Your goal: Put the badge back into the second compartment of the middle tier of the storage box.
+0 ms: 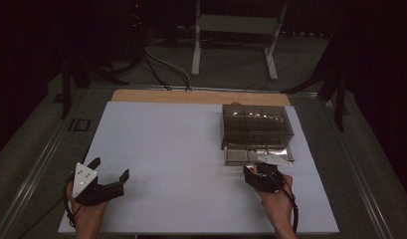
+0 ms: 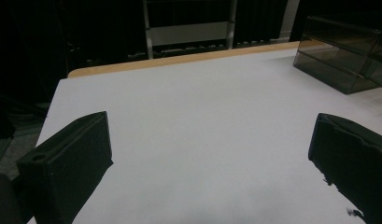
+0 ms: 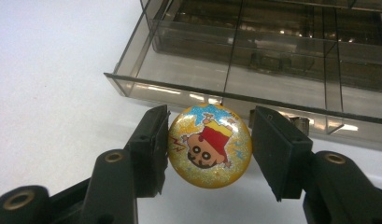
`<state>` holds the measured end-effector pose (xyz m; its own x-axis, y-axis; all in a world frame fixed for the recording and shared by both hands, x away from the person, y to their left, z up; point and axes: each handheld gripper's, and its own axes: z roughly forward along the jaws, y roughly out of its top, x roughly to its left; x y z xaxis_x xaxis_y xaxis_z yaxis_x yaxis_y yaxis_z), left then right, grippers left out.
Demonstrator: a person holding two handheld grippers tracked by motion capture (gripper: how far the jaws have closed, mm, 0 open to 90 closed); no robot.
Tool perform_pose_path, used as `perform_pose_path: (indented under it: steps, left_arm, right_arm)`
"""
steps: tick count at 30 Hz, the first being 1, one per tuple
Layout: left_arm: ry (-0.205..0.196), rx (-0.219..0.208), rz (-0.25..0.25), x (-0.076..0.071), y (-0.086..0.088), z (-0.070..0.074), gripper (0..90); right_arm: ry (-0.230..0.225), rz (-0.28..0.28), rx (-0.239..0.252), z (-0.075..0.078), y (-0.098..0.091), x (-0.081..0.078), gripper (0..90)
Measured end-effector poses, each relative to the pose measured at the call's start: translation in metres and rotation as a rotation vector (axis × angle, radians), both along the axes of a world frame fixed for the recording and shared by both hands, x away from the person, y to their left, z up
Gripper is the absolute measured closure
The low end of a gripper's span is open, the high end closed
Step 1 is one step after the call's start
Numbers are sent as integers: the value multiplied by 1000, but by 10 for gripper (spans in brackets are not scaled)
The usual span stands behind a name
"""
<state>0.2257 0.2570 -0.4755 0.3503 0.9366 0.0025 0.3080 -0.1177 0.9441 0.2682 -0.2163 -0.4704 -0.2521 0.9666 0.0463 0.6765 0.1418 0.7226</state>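
Right gripper (image 3: 209, 140), frame centre: clamped on glittery cartoon badge (image 3: 209, 145), just before open smoky drawer (image 3: 188, 70) across upper frame. Advised: lift over front lip, centre above a compartment, release low. Left gripper (image 1: 110, 176), lower left: open, idle.

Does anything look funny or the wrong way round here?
Yes: the round glittery badge between the right gripper jaws is upside down, its cartoon figure's head pointing down. The smoky drawer of the box stands pulled out.
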Motion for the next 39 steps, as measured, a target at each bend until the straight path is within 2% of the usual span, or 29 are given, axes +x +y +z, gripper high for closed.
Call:
perform_pose_path:
  steps: [39]
  left_arm:
    - [-1, 0, 1, 0, 0, 0, 9]
  right_arm:
    - [-31, 3, 0, 16, -1, 6, 475]
